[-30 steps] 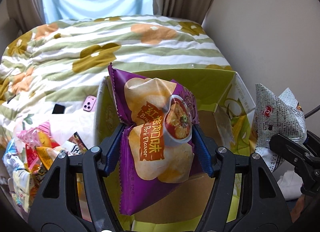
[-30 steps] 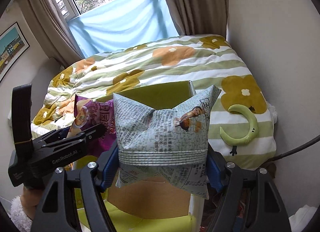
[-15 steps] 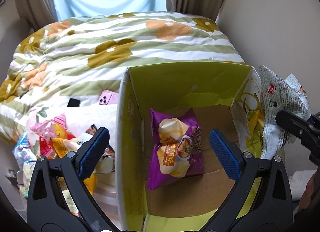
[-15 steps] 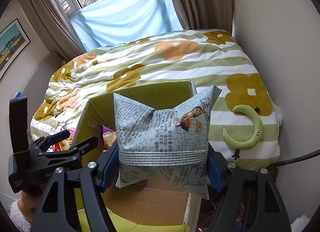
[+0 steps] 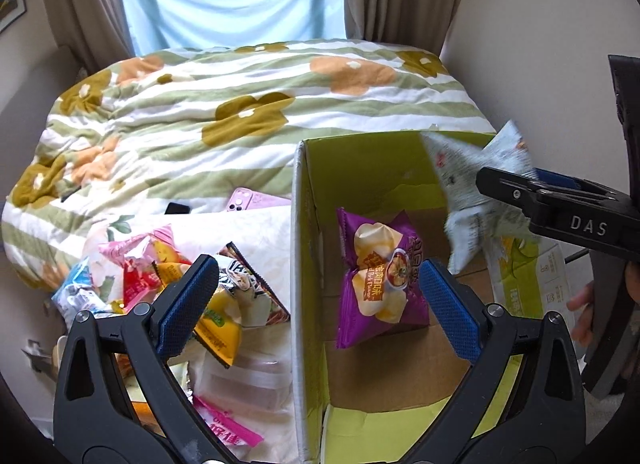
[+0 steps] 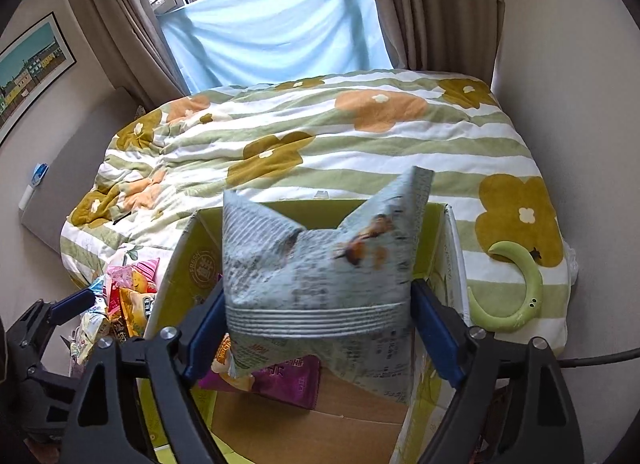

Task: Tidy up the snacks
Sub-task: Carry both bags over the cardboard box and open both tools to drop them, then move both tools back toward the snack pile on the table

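Note:
A purple chip bag (image 5: pixel 380 280) lies inside the open green cardboard box (image 5: pixel 360 156). My left gripper (image 5: pixel 316 300) is open and empty, straddling the box's left wall above the bag. My right gripper (image 6: pixel 316 324) is shut on a grey newsprint-patterned snack bag (image 6: pixel 316 276) and holds it over the box (image 6: pixel 188 260); the bag is blurred. That bag (image 5: pixel 476 192) also shows over the box's right side in the left wrist view. The purple bag (image 6: pixel 280 380) peeks out below it.
A pile of several loose snack packets (image 5: pixel 168 280) lies left of the box. A pink phone (image 5: pixel 252 200) and a small black object (image 5: pixel 178 208) lie on the flowered quilt (image 5: pixel 240 104). A green crescent toy (image 6: pixel 516 296) lies right of the box.
My left gripper opened and dropped the purple bag into the box, then drew back and left. My right gripper moved the grey bag over the box.

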Demonstrator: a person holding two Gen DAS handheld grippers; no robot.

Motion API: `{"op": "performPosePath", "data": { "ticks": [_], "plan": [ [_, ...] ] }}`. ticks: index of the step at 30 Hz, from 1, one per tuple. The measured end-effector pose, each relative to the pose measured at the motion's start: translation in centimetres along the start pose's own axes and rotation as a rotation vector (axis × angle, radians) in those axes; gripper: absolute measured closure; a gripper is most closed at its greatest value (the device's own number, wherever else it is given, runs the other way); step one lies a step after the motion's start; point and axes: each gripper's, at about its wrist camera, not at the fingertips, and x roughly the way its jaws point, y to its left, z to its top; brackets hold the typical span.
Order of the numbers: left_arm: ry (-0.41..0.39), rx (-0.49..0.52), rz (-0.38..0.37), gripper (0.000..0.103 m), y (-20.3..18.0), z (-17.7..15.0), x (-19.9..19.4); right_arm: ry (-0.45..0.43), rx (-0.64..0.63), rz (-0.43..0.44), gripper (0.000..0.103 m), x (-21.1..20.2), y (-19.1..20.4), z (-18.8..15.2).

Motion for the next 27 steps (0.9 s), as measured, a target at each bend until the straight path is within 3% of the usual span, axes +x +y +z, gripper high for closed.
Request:
{"op": "performPosePath", "data": {
  "ticks": [5, 14, 21, 27],
  "plan": [
    [0.000, -0.003, 0.004, 0.004, 0.3, -1.0, -0.6, 0.005, 0.029, 0.003, 0.011, 0.6, -0.5, -1.3],
    [-0.027, -0.019, -0.004, 0.004, 0.1, -1.5, -2.5, -0.008, 0.043, -0.006, 0.011, -2.3, -1.0, -3.0],
    [-0.094, 0.004, 0.020, 0.004, 0.5, -0.7, -6.9, -0.073, 0.024, -0.031, 0.011, -5.9, -0.3, -2.6],
    [-0.161, 0.009, 0.031, 0.003, 2.4, -2.0, -11.3, -0.132, -0.003, -0.076, 0.010, -10.0, 1.8, -3.8]
  ]
}}
